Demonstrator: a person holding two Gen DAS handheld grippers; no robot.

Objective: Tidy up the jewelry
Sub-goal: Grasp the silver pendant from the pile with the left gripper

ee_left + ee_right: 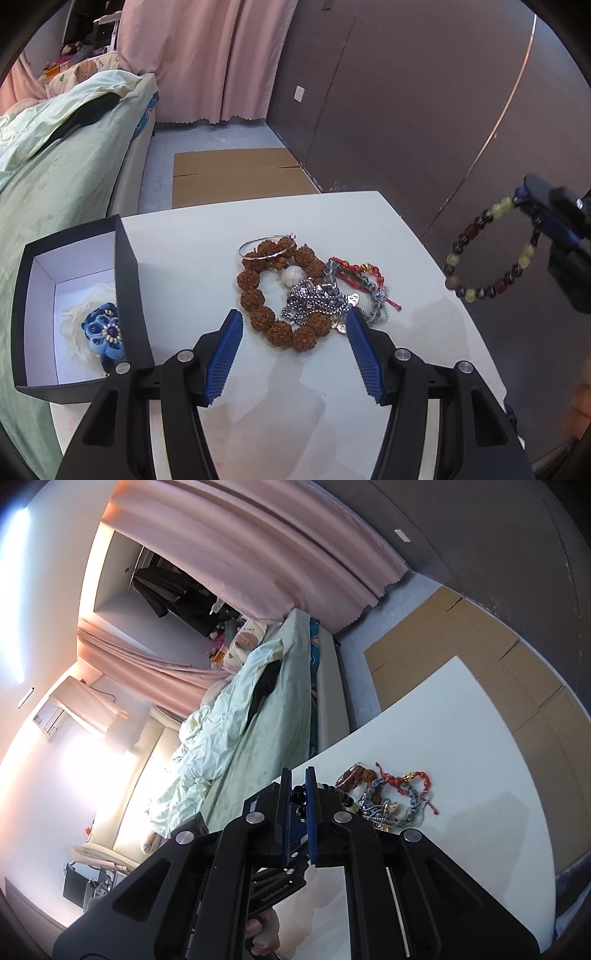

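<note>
Above the right edge of the white bench (424, 369), the right tool (532, 218) is clenched on a bead bracelet (484, 254) of yellow, red and dark beads, which hangs free in the air, clear of the bench top. In the right wrist view the blue fingers (309, 805) stand nearly together with a few dark beads pinched between them. The left tool (293, 350) is released, its jaws spread wide and empty just short of the pile of jewelry (314, 291), where a brown seed bracelet, a thin silver bangle, a silver chain and a red cord piece lie tangled. The step in hand looks like carrying the picked bracelet away. The black box (125, 266) at the bench's left corner already holds a blue flower piece (105, 328), so the next move likely calls for crossing over the pile to the box, lowering inside its walls, then letting go.
</note>
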